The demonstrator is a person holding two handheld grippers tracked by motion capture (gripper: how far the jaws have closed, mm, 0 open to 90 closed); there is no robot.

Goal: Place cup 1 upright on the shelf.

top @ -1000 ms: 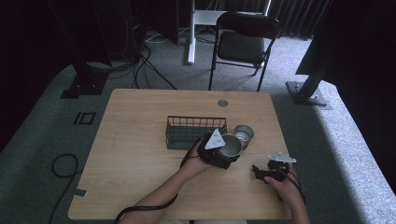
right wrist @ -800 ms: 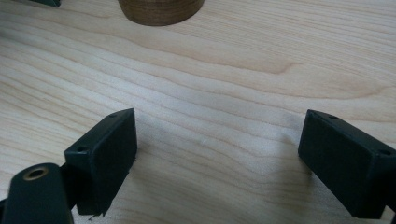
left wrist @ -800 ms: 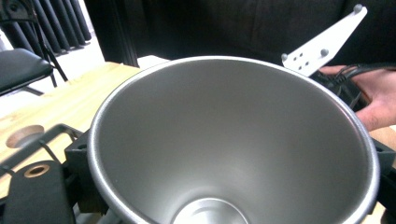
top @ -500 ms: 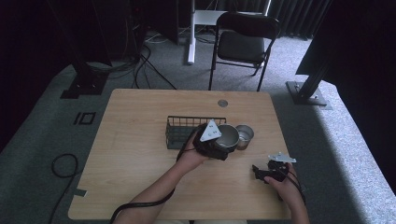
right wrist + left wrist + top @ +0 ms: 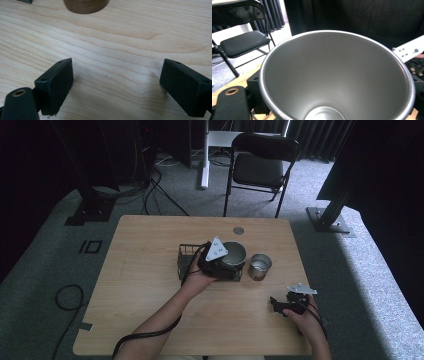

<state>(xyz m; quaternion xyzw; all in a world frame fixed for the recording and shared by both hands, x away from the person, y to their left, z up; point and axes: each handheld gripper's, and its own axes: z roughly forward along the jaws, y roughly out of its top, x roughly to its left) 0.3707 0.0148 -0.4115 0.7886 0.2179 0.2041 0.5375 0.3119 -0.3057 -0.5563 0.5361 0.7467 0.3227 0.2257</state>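
My left gripper (image 5: 226, 265) is shut on a steel cup (image 5: 233, 253), held upright at the right end of a black wire basket (image 5: 186, 261). Whether the cup hangs above the basket or rests in it I cannot tell. In the left gripper view the cup's empty inside (image 5: 337, 75) sits between the jaws of the left gripper (image 5: 334, 90). A second steel cup (image 5: 260, 266) stands on the table just right of the basket. My right gripper (image 5: 275, 303) rests low at the front right, open, with bare wood between the fingers of the right gripper (image 5: 116, 85).
The wooden table (image 5: 150, 310) has a round cable hole (image 5: 238, 230) near its far edge. In the right gripper view the base of a cup (image 5: 86, 6) stands ahead. A black folding chair (image 5: 260, 167) stands behind the table.
My left gripper has carried its steel cup away from the person and leftward, from beside the second cup to the basket's right end. The right gripper has stayed put.
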